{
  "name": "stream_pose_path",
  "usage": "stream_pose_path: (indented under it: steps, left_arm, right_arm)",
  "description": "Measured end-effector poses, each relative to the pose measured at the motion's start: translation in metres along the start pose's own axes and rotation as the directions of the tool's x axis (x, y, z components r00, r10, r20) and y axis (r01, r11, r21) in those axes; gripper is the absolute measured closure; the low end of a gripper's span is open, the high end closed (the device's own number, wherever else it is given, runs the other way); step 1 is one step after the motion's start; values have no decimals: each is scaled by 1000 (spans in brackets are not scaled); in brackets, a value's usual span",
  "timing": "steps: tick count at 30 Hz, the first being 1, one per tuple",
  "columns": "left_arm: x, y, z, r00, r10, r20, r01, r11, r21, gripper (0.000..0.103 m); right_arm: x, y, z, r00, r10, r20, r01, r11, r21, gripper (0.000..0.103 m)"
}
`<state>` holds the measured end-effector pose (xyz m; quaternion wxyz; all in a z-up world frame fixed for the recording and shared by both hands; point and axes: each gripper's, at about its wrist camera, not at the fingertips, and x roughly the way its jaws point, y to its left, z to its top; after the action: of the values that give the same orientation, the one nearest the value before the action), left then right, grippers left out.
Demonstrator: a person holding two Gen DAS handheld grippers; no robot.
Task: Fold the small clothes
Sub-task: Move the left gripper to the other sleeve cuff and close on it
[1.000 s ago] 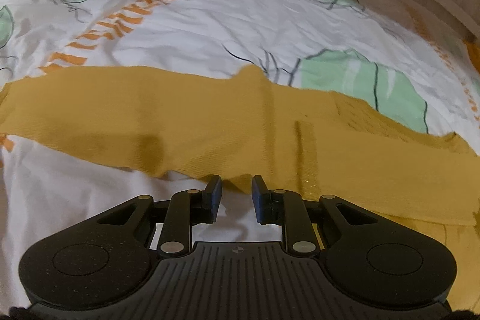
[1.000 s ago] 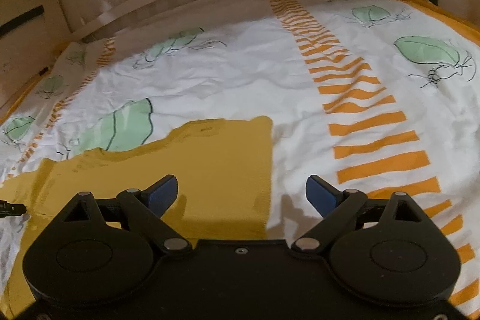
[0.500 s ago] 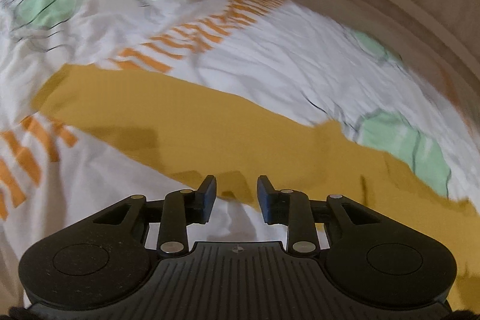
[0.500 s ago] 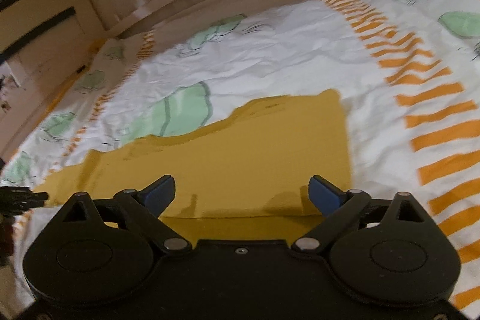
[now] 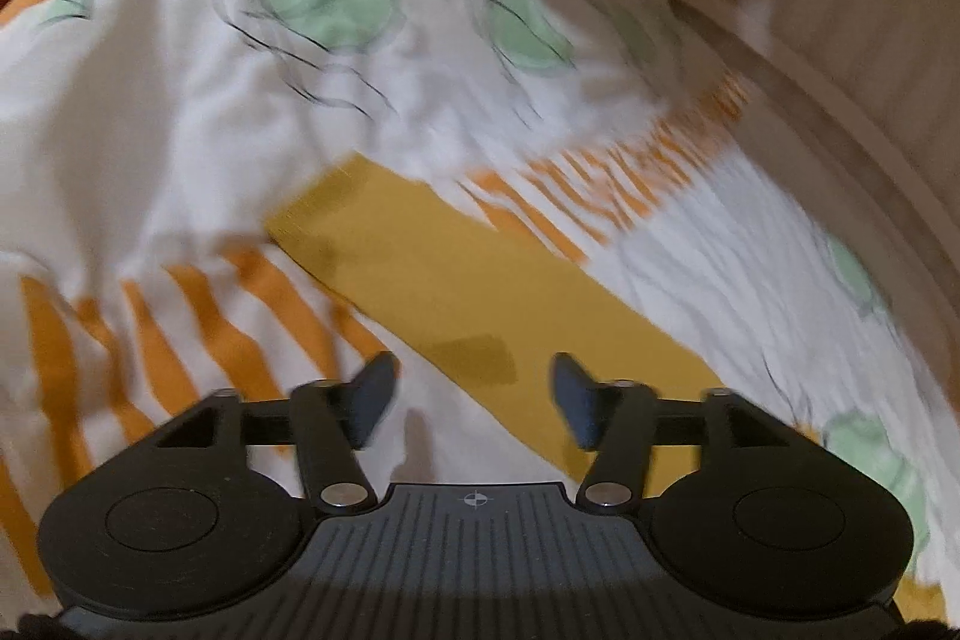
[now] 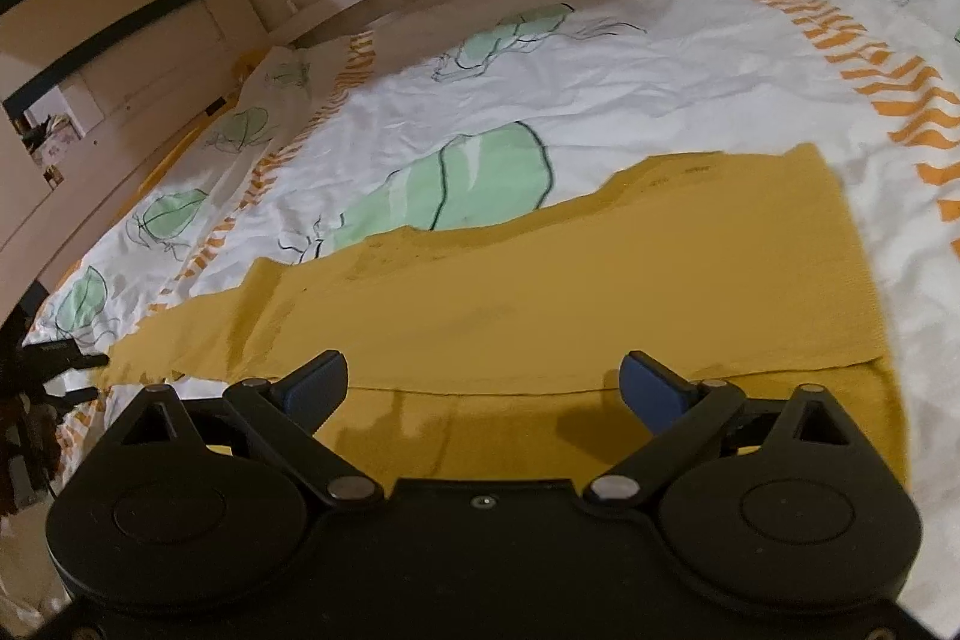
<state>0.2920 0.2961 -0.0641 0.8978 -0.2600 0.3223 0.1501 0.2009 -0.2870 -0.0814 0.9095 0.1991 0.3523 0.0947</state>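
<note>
A mustard-yellow garment (image 6: 600, 292) lies flat on the bed's leaf-print cover (image 6: 600, 58), its near part folded over on itself, towards the cover's orange-striped band. The right gripper (image 6: 483, 388) hovers over that folded part, jaws spread wide and empty. The left gripper (image 5: 474, 391), jaws just opening with nothing between them, hangs over what looks, through the blur, like the garment's narrow end.

The left wrist view is motion-blurred: the duvet cover (image 5: 180, 112) and its green prints lose their outlines. The mustard garment (image 5: 480, 292) runs under the left gripper (image 5: 474, 388) there. In the right wrist view, its near edge hides behind the right gripper (image 6: 483, 388).
</note>
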Motion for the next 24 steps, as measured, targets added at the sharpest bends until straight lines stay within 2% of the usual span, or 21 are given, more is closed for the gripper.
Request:
stream_pose_path:
  steps: [4,7,9,13,16,19,24]
  left_arm:
    - [5,19,12,999,18,33,-16,998,-62,34]
    - [12,29,17,999,35,31,-33,997,-71,32]
    - [18,35,18,999,43,24,-41,996,-76,26]
    - [30,43,17,999,43,2,-42,996,-84,26]
    - [35,44,16,999,44,17,-43,997,-64,25]
    - [40,45,19,999,19,31,-17,997,-69,19]
    - [54,45,24,999,-17,40,20,998,-66,19]
  right_arm:
    - [6,16,-8,1000,9,9,-9,1000,-30,4]
    - [11,28,-12,1000,21,11,-20,998,-65,1]
    - [13,34,-15,999,36,16,-35,995,-94,1]
    - [14,42,-18,998,58,11,-56,991,-122,0]
    - [16,42,-18,997,72,-1,-71,991,-109,0]
    - [18,43,-19,997,75,-7,-75,992,-100,1]
    - [21,44,-21,997,78,-20,-80,993,-86,1]
